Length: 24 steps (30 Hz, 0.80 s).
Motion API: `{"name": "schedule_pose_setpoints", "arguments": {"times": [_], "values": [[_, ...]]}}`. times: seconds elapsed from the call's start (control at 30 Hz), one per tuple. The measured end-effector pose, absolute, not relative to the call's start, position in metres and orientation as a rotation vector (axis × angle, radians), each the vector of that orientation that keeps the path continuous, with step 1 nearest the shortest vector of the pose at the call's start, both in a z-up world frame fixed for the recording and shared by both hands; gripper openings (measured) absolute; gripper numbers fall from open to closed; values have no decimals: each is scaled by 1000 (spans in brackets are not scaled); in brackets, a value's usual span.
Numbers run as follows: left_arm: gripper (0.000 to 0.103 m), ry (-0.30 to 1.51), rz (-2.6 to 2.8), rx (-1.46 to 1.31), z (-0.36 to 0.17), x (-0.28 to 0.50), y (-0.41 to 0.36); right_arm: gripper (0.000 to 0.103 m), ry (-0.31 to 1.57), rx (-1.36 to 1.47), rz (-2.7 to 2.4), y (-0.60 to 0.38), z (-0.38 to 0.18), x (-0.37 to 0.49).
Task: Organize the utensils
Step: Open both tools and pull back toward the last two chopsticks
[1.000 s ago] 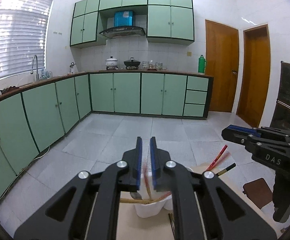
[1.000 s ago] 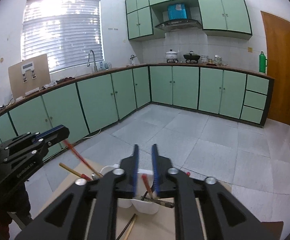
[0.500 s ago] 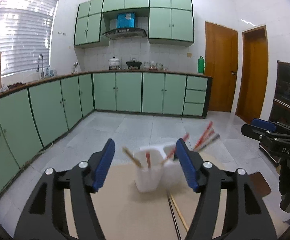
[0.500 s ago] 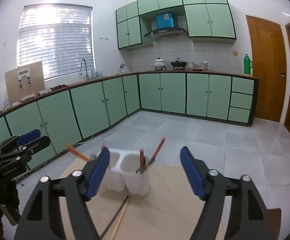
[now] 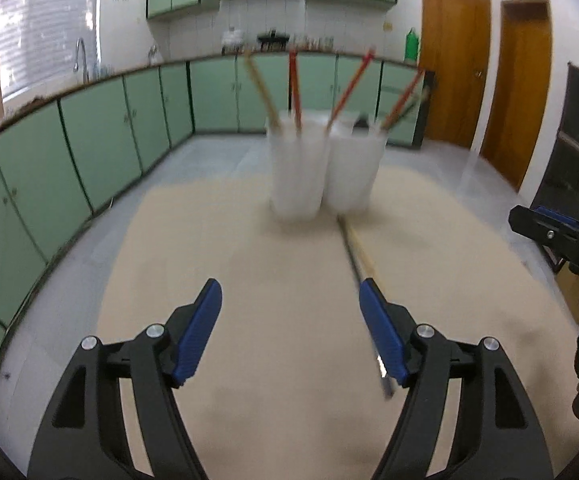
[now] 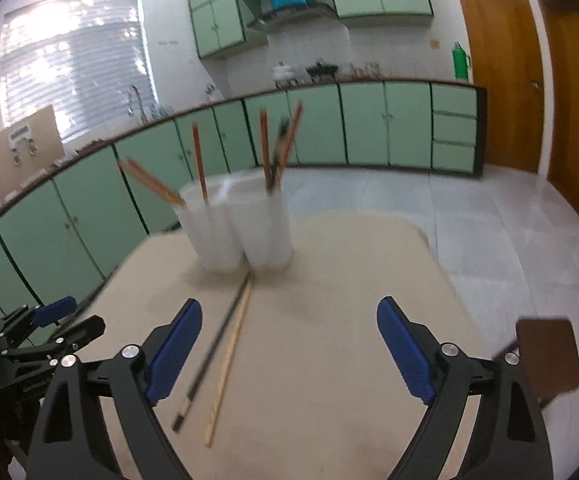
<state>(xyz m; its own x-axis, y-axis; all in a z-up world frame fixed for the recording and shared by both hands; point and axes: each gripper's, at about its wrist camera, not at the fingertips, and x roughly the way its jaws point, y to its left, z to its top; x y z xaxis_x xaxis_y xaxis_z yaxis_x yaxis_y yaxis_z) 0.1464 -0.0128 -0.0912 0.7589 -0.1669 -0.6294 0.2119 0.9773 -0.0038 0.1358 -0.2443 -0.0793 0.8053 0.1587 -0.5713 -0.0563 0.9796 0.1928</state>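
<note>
From the left wrist camera, the left gripper stands spread wide, its two blue-padded fingers far apart and holding nothing; they hang over the near half of the beige tabletop, and whether they touch it cannot be told. Ahead, toward the far edge of the tabletop, stands the white twin-cup holder, blurred, with red chopsticks and a pale wooden one sticking up and fanning out of its two compartments. From the holder's foot a loose pair, one dark chopstick and one light wooden chopstick, lies flat and runs toward the near edge, passing just beside or under the right-hand finger; contact cannot be judged. At the right edge of this view the right gripper shows in part, too little to read its opening. From the right wrist camera, the right gripper is likewise fully spread and empty, its blue pads apart over the near part of the tabletop. The holder sits toward the far left corner, chopsticks upright or leaning in both cups. The dark chopstick and the wooden chopstick lie side by side, from the holder's base toward the near edge, just inside the left-hand finger. The left gripper shows low at the left, off the table's left edge. A brown chair seat sits beyond the right edge.
</note>
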Motion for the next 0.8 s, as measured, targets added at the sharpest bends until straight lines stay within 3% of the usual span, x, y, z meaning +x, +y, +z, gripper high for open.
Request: {"name": "schedule_pose_setpoints", "arguments": {"times": [0.4, 0.8], "values": [[69, 829, -171, 79, -148, 131, -2, 84, 764, 133, 134, -205, -138, 110], [71, 889, -150, 76, -162, 127, 2, 57, 837, 63, 181, -171, -151, 104]]}}
